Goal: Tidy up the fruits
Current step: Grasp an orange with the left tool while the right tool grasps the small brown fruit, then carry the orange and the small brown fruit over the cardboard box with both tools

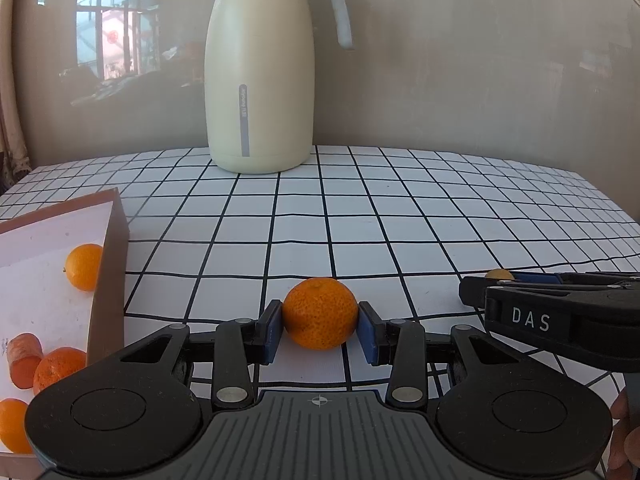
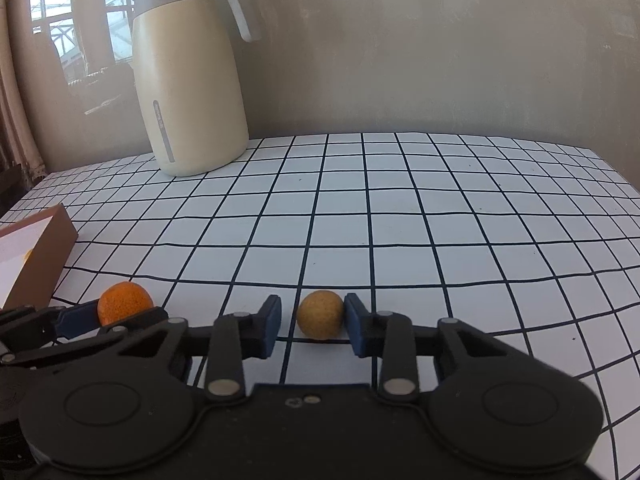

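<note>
My left gripper [image 1: 320,330] is shut on an orange mandarin [image 1: 320,313] that rests on the checkered table [image 1: 400,216]; both blue pads touch its sides. The same mandarin [image 2: 125,302] shows in the right wrist view. My right gripper [image 2: 312,326] is open around a small tan round fruit [image 2: 320,314]; the right pad touches it and a gap is left at the left pad. That fruit peeks out behind the right gripper [image 1: 552,304] in the left wrist view. A brown box [image 1: 108,272] at the left holds several oranges [image 1: 83,266] and a carrot piece [image 1: 25,358].
A cream thermos jug [image 1: 258,80] with a grey lid stands at the back of the table, against the wall. The brown box's corner [image 2: 44,252] lies at the left edge of the right wrist view. The two grippers sit side by side, close together.
</note>
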### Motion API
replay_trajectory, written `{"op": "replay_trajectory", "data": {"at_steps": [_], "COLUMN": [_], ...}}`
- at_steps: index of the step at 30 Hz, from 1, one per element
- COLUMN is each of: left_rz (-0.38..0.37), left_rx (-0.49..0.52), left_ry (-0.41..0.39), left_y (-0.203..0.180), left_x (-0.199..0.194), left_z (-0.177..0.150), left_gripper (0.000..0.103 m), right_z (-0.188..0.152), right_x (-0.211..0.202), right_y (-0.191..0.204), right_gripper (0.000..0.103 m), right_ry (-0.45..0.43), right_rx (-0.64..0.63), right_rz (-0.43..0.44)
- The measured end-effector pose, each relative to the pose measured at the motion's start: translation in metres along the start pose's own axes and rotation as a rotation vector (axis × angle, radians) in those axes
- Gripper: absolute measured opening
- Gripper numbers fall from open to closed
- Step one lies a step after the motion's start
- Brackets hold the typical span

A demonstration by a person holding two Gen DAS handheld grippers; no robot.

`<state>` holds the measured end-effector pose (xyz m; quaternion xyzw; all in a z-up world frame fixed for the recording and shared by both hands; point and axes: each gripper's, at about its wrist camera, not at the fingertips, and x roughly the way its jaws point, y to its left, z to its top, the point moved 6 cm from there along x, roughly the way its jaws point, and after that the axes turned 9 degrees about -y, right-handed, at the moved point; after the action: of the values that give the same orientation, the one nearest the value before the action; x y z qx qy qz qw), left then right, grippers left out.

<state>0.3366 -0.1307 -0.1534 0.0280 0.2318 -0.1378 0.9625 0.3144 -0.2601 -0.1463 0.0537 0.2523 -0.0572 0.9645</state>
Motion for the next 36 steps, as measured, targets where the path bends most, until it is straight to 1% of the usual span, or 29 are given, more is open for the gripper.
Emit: {"op": "replay_trajectory", "data": {"at_steps": [1,3,5,7,11,12,14,16,18,21,24,27,36], "left_rz": [0.002,0.002,-0.007,0.001,0.004,0.005,0.004,0.003,0.000,0.001,0.006,-0.012,-0.014], "left_rx": [0.004,0.011,0.008,0.010,-0.032,-0.035,-0.039,-0.041,-0.042,-0.038,-0.041,-0.039,-0.042], "left_ry": [0.001,0.002,0.002,0.009,0.004,0.002,-0.001,-0.006,-0.012,-0.017,-0.043,-0.030,-0.029], "left_y": [-0.001,-0.002,-0.003,-0.004,0.002,0.003,0.003,0.004,0.004,0.003,0.004,0.002,0.006], "left_x": [0.000,0.000,-0.001,0.000,-0.001,-0.001,-0.002,-0.002,-0.002,-0.003,-0.007,-0.010,-0.028], "left_z": [0.000,0.000,0.000,-0.001,-0.001,-0.001,-0.001,-0.001,0.000,0.000,0.002,-0.001,-0.007], "left_gripper": [0.041,0.042,0.048,0.070,0.070,0.070,0.063,0.049,0.040,0.039,0.039,0.039,0.038], "right_z": [0.000,0.000,0.000,0.000,-0.001,-0.001,-0.001,-0.002,-0.003,-0.002,-0.001,0.000,0.000], "right_x": [-0.001,-0.003,-0.005,-0.007,-0.012,-0.013,-0.018,-0.021,-0.023,-0.024,-0.027,-0.030,-0.047], "right_y": [0.000,-0.001,-0.001,-0.002,-0.002,-0.002,0.000,0.003,0.004,0.005,0.005,0.006,0.008], "right_gripper": [0.018,0.017,0.016,0.016,0.016,0.016,0.016,0.016,0.016,0.016,0.016,0.016,0.016], "right_ry": [-0.001,-0.003,-0.006,-0.012,-0.020,-0.021,-0.029,-0.032,-0.032,-0.038,-0.044,-0.054,-0.073], "right_rx": [-0.003,0.000,-0.003,-0.007,-0.002,-0.001,0.001,-0.008,-0.002,0.003,0.005,0.006,0.005], "right_rz": [0.003,0.013,0.019,0.014,0.019,0.023,0.029,0.036,0.041,0.048,0.053,0.056,0.075]}}
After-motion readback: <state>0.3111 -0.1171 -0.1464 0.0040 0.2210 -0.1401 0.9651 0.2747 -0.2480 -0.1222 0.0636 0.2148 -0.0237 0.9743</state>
